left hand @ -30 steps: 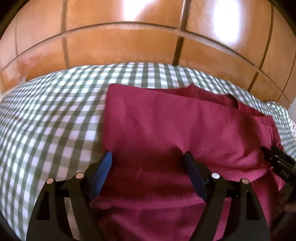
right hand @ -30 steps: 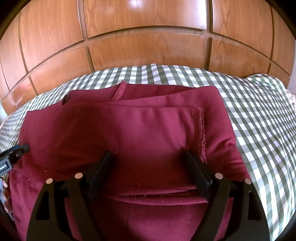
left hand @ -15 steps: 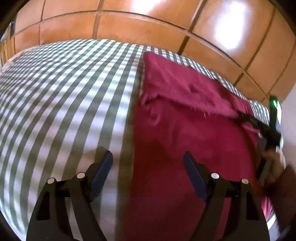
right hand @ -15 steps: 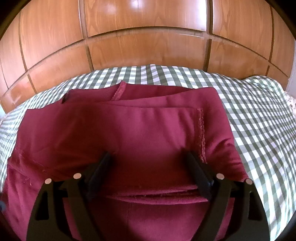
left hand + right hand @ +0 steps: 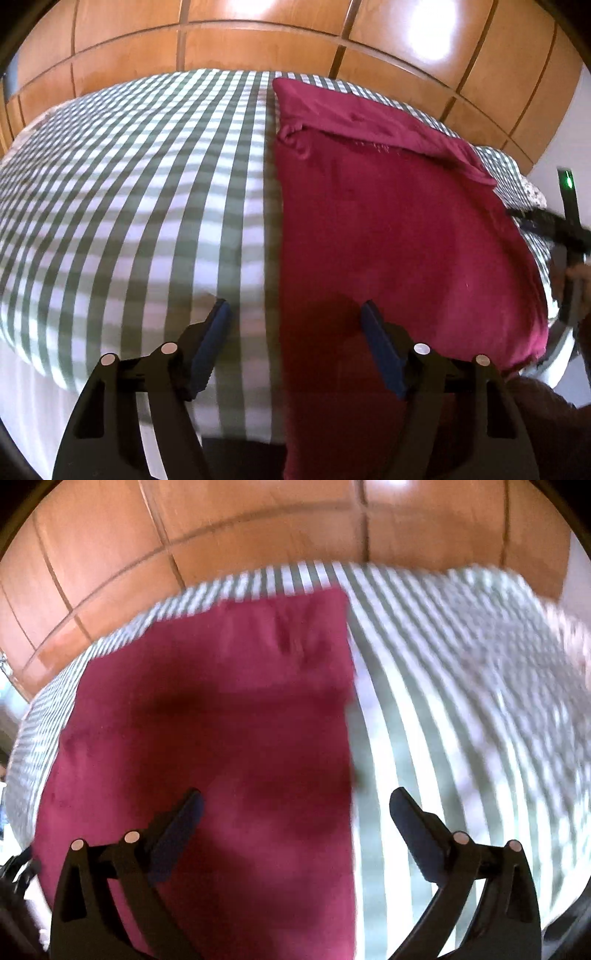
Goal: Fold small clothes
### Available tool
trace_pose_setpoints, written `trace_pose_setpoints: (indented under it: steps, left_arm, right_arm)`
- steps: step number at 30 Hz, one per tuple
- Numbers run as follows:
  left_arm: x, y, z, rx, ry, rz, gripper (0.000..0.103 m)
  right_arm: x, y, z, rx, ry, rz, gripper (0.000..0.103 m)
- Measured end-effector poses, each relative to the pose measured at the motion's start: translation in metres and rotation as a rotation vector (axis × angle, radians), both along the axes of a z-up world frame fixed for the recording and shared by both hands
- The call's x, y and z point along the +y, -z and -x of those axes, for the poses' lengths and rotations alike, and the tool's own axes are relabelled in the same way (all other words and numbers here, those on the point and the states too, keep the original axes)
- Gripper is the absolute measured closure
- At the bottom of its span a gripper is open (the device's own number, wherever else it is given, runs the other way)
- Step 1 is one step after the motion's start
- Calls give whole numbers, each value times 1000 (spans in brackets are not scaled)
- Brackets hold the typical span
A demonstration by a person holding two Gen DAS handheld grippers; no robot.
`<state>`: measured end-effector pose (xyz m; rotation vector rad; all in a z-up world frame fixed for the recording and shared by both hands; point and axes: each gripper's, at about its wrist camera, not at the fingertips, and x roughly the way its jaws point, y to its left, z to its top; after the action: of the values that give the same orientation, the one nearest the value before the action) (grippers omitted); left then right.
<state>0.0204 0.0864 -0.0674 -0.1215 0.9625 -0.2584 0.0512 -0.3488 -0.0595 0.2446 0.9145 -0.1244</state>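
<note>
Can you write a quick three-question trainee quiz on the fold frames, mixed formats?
1. True or false: the left tool is clamped on the maroon garment.
2. Multiple choice: the garment lies on (A) a bare wooden table, (B) a green-and-white checked cover, (C) a blue towel.
3. Short answer: in the right wrist view, which edge of the garment falls between the fingers of the right tool?

Key
1. False. Its jaws are closing, but the pads press on nothing; the garment's left edge only lies below the gap.
2. B.
3. Its right edge; the jaws are opening, with checked cover under the right finger.
</note>
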Motion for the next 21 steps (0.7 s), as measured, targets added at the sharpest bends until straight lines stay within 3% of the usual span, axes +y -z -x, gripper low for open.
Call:
trace_pose_setpoints:
  steps: [4,7,9,10,11,12,13,15,16,21]
  left_arm:
    - [4,2,15,51,24,11,48]
    - [0,6,23,86,57,6,49]
    - [-4,7,27,110,98,9,67]
    - [-7,8,28,121,115,4,70]
    - [-8,9,30,126,125,-2,80]
    - [-9,9,32,129,131,-8,92]
    - [-8,8,33,127,133,-13,95]
    - [-2,2,31,131,133,48,99]
    - [6,-4,29,135,123,123,99]
    - [35,-24,3,124,47,379,100]
  right_arm:
    - [1,12,60,40,-5,-59,28]
    - [11,19,98,70,-34,-104,36]
    - [18,26,115,111,-49,-110,44]
    - [21,29,120,132,-59,-111,52]
    - [22,31,123,144,-65,-115,57]
    - [23,33,126,164,-74,-128,72]
    - [23,33,127,179,-81,-141,90]
    - [21,29,129,182,-102,-203,93]
    - [21,23,129,164,-113,-230,93]
    - [11,-17,115,-17,-124,-416,93]
